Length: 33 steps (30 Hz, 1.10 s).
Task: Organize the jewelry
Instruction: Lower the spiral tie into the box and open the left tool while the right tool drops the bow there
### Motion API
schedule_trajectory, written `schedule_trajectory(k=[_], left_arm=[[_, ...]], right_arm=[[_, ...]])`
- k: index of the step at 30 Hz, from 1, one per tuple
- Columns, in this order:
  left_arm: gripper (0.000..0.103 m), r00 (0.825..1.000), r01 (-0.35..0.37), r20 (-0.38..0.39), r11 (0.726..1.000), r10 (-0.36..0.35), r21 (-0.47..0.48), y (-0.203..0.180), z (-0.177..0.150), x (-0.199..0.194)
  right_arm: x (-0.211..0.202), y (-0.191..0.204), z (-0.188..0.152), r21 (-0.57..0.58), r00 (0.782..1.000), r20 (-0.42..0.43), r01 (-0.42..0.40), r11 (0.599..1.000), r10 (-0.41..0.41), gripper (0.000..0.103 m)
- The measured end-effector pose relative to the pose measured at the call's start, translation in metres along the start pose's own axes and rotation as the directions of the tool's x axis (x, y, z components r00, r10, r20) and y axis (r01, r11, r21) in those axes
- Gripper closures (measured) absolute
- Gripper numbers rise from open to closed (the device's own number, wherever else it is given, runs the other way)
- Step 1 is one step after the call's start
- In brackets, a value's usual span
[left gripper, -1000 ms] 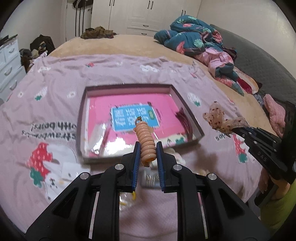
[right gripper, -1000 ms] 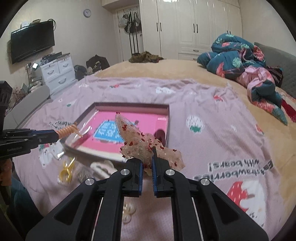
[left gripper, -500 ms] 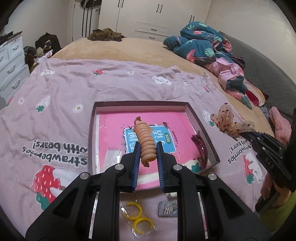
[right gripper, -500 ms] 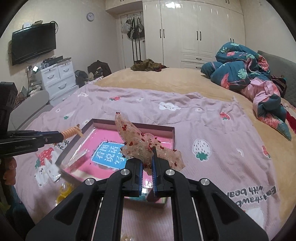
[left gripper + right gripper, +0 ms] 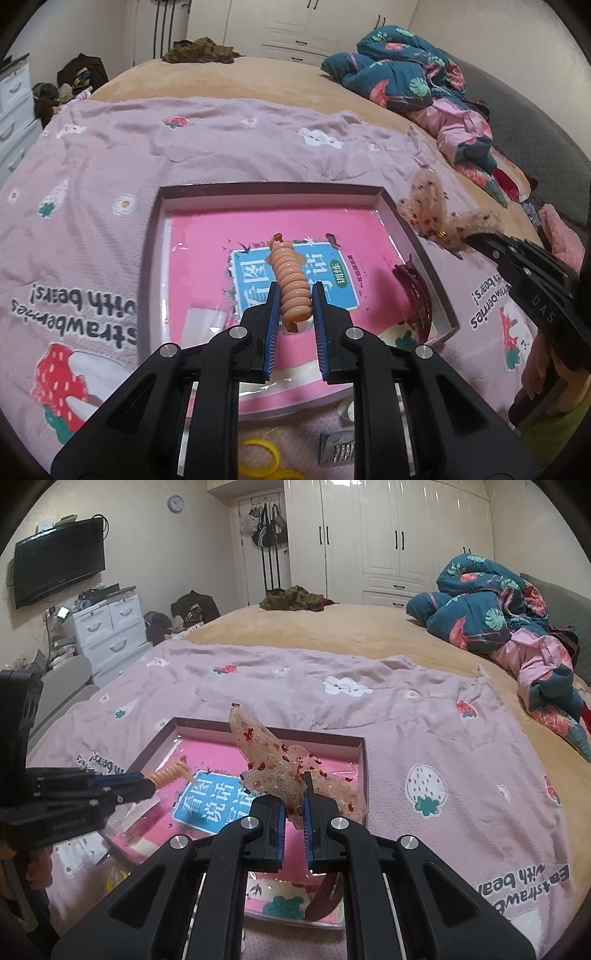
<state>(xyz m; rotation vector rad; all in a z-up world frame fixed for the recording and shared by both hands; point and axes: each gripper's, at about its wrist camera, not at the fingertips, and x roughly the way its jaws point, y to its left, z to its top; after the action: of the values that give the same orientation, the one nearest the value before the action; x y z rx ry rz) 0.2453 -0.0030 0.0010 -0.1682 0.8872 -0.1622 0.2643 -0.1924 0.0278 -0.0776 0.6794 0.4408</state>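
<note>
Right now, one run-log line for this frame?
left gripper: shut on coil hair tie | right gripper: shut on sheer bow | both over tray

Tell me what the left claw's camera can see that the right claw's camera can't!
Only the left wrist view shows the yellow plastic rings and a small grey packet on the blanket near the camera.

Only the right wrist view shows the black wall television, the round wall clock and the white drawer unit.

Both show the shallow box with the pink book, the left claw gripping the peach spiral hair tie, and the right claw gripping the sheer sequinned bow.
</note>
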Motion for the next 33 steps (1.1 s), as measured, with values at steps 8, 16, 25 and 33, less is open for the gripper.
schedule_trajectory(k=[8, 16, 25, 33], left_arm=[[0.093, 0.999, 0.041, -0.024, 0.999, -0.040, 0.021, -0.002, -0.004, 0.019], [0.093, 0.997, 0.060, -0.049, 0.998, -0.060, 0.007, 0.005, -0.011, 0.028], [0.091, 0.996, 0.058, -0.067, 0.998, -0.058, -0.004, 0.014, -0.024, 0.018], [0.083, 0.998, 0.033, -0.057, 0.999, -0.034, -0.018, 0.019, -0.031, 0.002]], right_arm=[[0.025, 0.000, -0.003, 0.008, 0.999, -0.034, 0.021, 1.000, -0.020, 0.096], [0.045, 0.004, -0.011, 0.017, 0.997, -0.070, 0.030, 0.999, -0.029, 0.096], [0.057, 0.012, -0.027, 0.015, 0.992, -0.126, 0.021, 1.000, -0.019, 0.096], [0.054, 0.017, -0.042, 0.034, 0.985, -0.174, 0.000, 0.999, 0.006, 0.091]])
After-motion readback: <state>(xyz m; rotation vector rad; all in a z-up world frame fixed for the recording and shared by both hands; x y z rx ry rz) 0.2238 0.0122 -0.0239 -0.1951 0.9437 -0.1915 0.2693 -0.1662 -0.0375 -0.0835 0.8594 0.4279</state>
